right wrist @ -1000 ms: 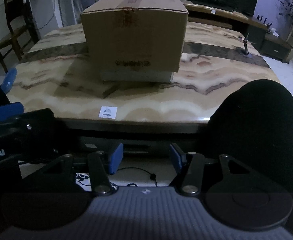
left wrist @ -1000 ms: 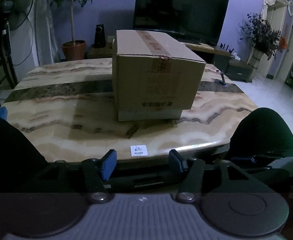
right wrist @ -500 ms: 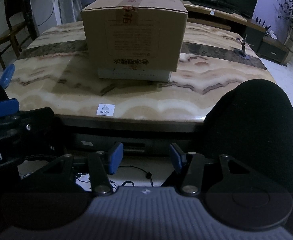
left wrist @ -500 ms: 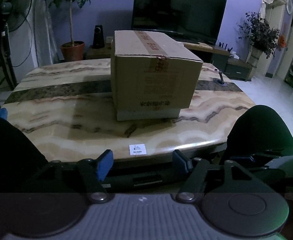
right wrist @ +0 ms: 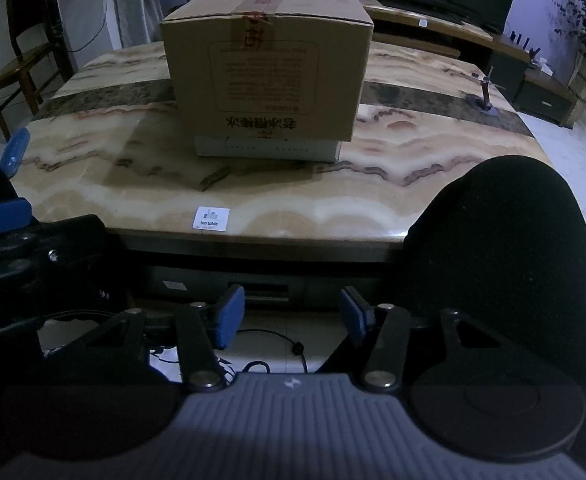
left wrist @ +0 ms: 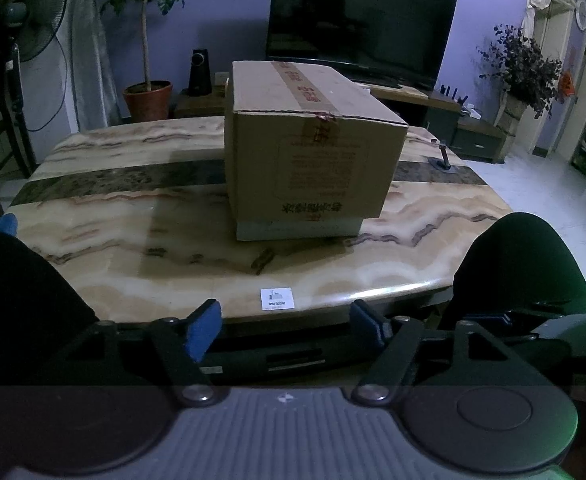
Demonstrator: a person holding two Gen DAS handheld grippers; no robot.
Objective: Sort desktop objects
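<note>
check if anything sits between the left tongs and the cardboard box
Nothing visible does. Only bare marble table with a small white label lies between the empty, opening left tongs and the cardboard box.

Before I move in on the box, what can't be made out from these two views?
- Cardboard box contents: both views, sealed by tape.
- Table behind the box: both views, the box blocks it.
- White object under the box: only its front edge shows.
- Small label: fine print too small.

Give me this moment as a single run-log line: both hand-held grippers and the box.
left hand-held gripper: opening, empty | right hand-held gripper: opening, empty | cardboard box: taped shut, untouched, on marble tea table
</note>
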